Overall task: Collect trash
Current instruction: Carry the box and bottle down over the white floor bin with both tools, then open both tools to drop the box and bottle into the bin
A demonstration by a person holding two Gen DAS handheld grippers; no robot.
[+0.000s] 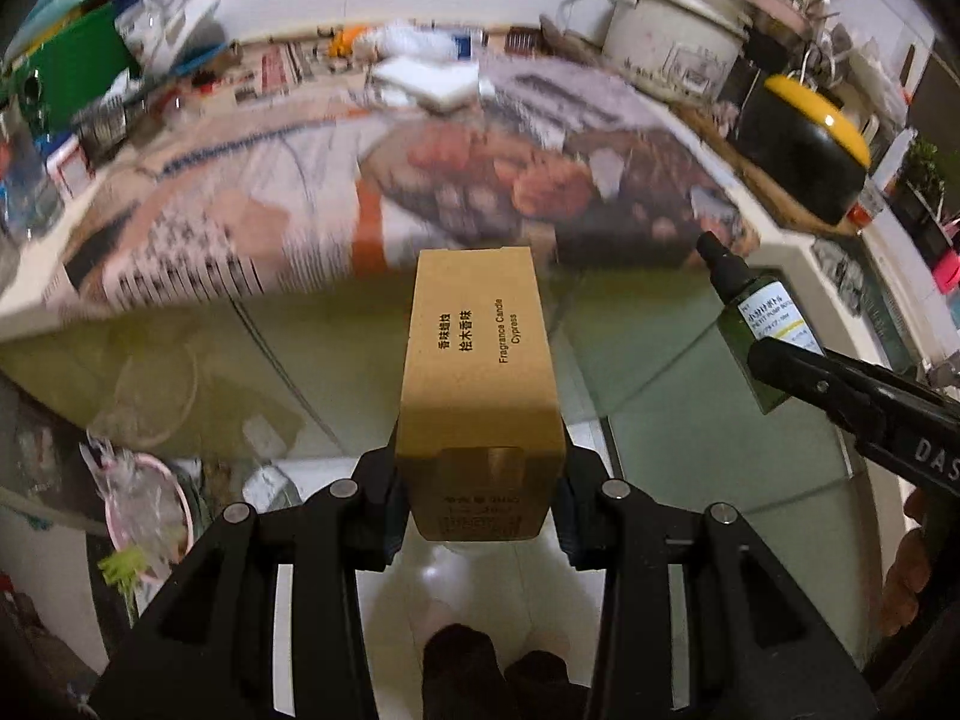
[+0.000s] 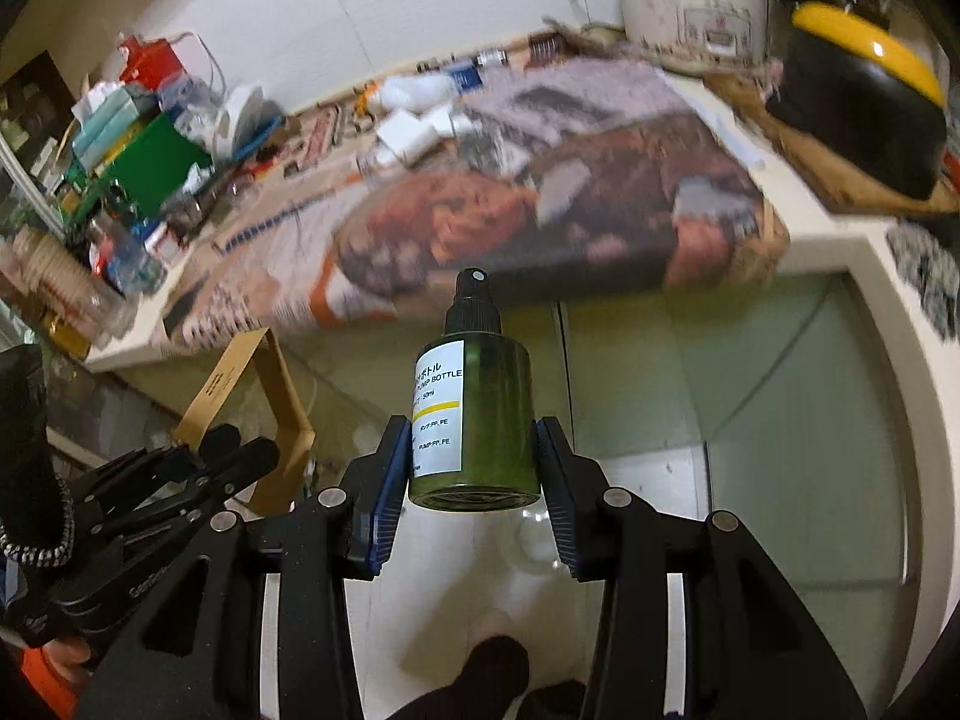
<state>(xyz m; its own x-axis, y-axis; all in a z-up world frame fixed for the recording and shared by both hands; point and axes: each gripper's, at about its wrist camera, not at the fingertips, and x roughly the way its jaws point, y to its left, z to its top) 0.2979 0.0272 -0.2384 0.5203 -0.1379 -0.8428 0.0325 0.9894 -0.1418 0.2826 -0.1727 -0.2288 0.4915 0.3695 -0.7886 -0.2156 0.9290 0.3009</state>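
Note:
My left gripper (image 1: 480, 468) is shut on a brown cardboard candle box (image 1: 480, 360), held in the air in front of the counter edge. My right gripper (image 2: 471, 468) is shut on a small green pump bottle (image 2: 474, 414) with a black cap and white label. In the left wrist view the bottle (image 1: 762, 324) and right gripper fingers (image 1: 840, 384) show at the right. In the right wrist view the box (image 2: 246, 384) and left gripper fingers (image 2: 180, 480) show at the lower left. Both grippers are off the counter, over the floor.
The counter (image 1: 36, 312) is covered with printed newspaper (image 1: 288, 204). A white rice cooker (image 1: 672, 36) and a black-and-yellow pot (image 1: 804, 144) stand at the back right. Green boxes and clutter (image 1: 78, 72) fill the left. White foam pieces (image 1: 426, 78) lie at the back. A pink basin (image 1: 150, 516) sits low left.

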